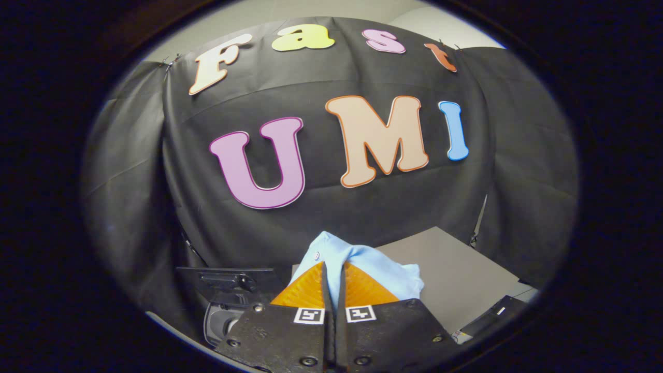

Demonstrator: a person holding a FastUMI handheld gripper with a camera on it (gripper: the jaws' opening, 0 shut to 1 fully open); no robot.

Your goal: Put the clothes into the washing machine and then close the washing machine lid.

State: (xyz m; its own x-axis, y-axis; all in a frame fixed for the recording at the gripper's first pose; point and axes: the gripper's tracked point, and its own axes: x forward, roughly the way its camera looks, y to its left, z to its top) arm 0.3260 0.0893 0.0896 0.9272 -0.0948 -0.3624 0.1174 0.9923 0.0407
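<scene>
Two fingers of the gripper stand pressed nearly together, with only a thin slit between them, and a fold of light blue cloth is pinched in that slit, so the fingers are closed on the garment. This light blue garment bunches up above and just beyond the fingertips, with a small button showing on its left fold, and a loose lobe of it spills out past the right finger. It seems to be lifted rather than lying flat, though whether its lower part touches anything beneath cannot be told, since the fingers hide it. Beyond the garment and off to the right lies a flat grey tabletop, tilted in this view, running back to the black cloth wall of the booth. Left of the fingers and lower down sits a dark machine body with a raised dark panel, and below that a pale rounded opening that looks like part of the washing machine; its lid position cannot be made out. Near the tabletop's right end rests a dark flat object with a pale strip on it
</scene>
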